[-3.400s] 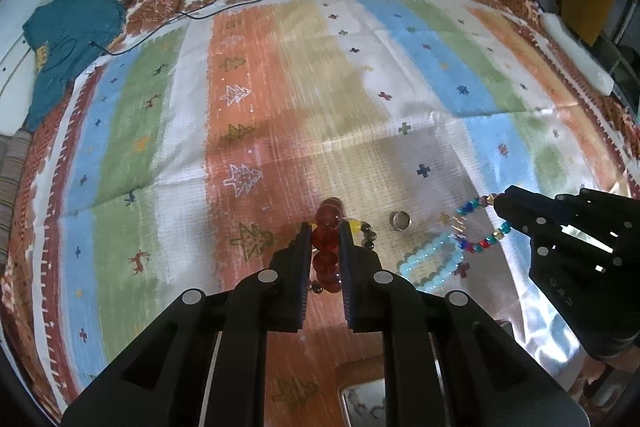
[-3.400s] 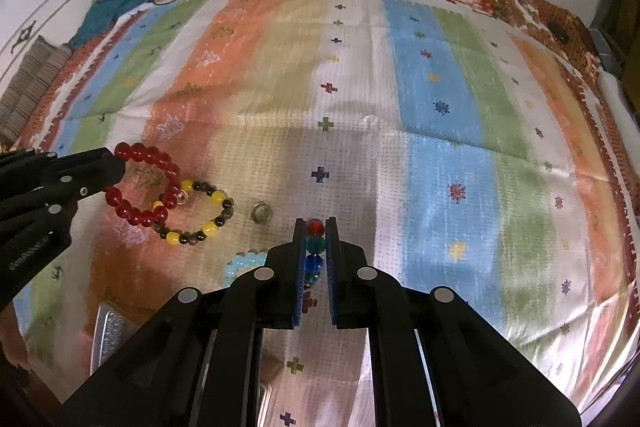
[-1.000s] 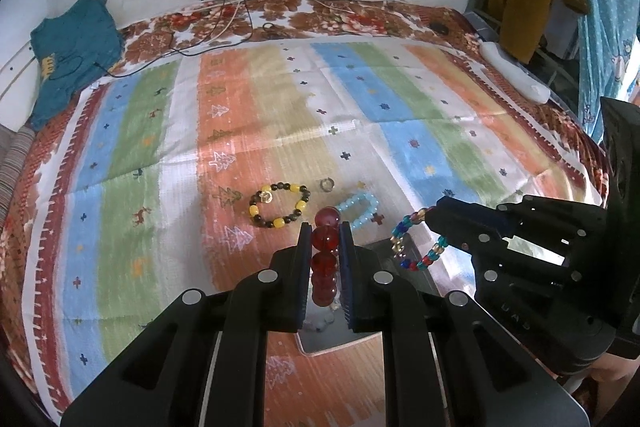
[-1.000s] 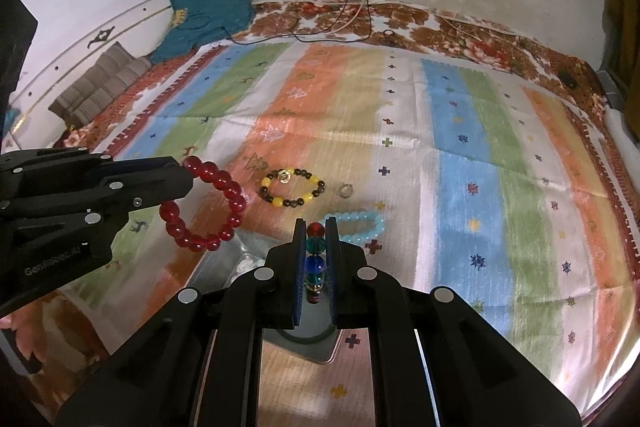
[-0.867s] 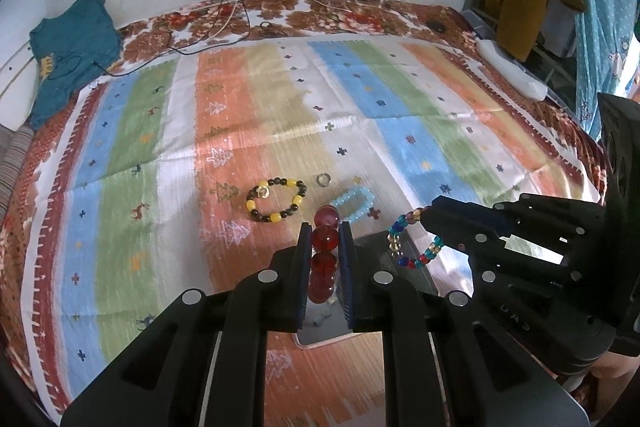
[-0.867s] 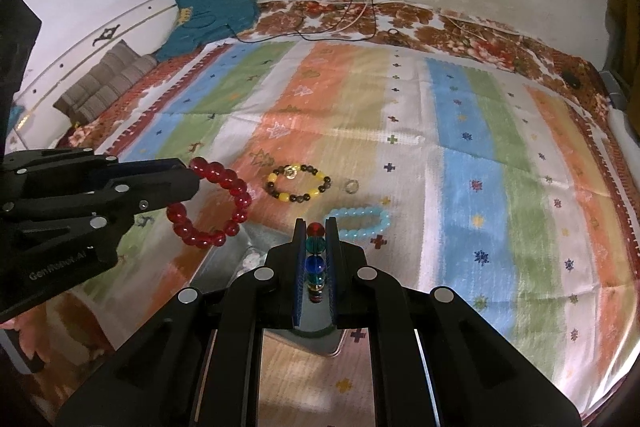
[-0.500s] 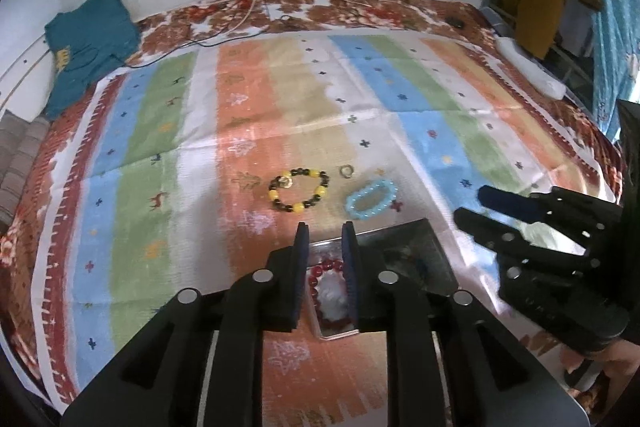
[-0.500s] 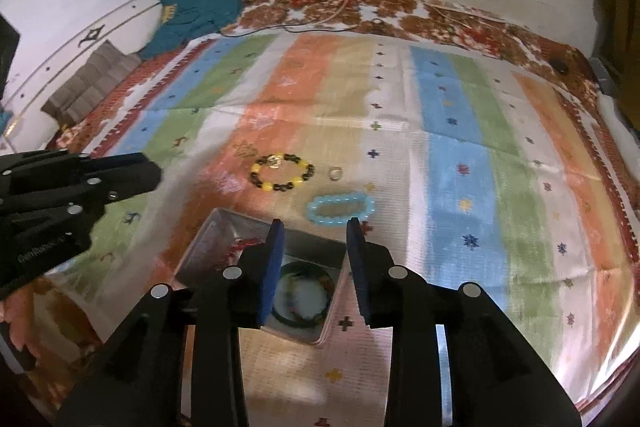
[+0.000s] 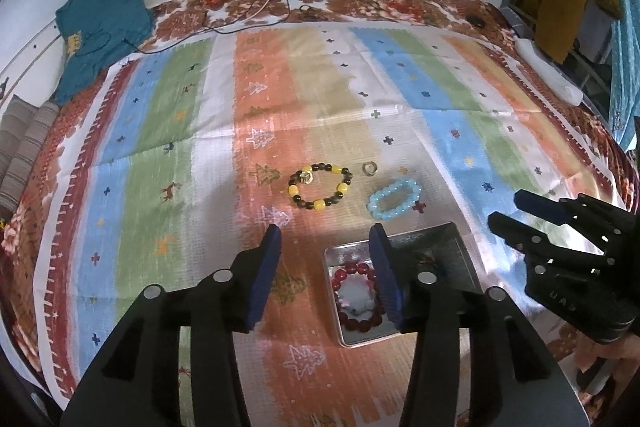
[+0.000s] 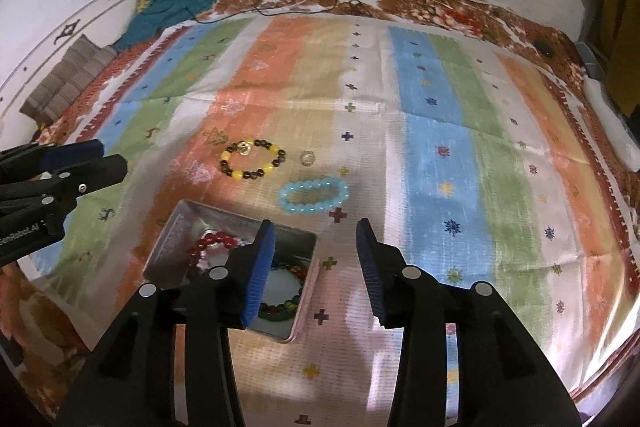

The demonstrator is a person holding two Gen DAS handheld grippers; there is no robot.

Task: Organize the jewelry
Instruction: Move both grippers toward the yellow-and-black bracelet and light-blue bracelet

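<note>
**Both grippers spread wide above the jewelry tin**

Left hand-held gripper: black frame, blue-padded fingers, jaws parted wide and holding nothing. From my left wrist view it hangs above the striped woven bedspread, angled down and forward; its right finger crosses the left part of the tin.

Right hand-held gripper: same build, jaws likewise released and empty. I see it pitched down over the tin's right edge, its left finger overlapping the tin. In the left wrist view it enters from the right margin, fingertips pointing left, level with the tin's far rim.

Rectangular silver metal tin: lies on the bedspread, just below both grippers, lid off.

Dark red round-bead bracelet: lies in the left half of the tin.

Multicoloured small-bead bracelet: lies in the right half of the tin, partly hidden by the right gripper's finger.

Yellow and dark brown bead bracelet: flat on the orange stripe, beyond the tin, apart from it.

Pale blue bead bracelet: flat on the cloth, near the tin's far edge, right of the yellow one.

Small metal ring: on the cloth between the two loose bracelets, slightly farther away.

Teal garment: at the far left corner.
</note>
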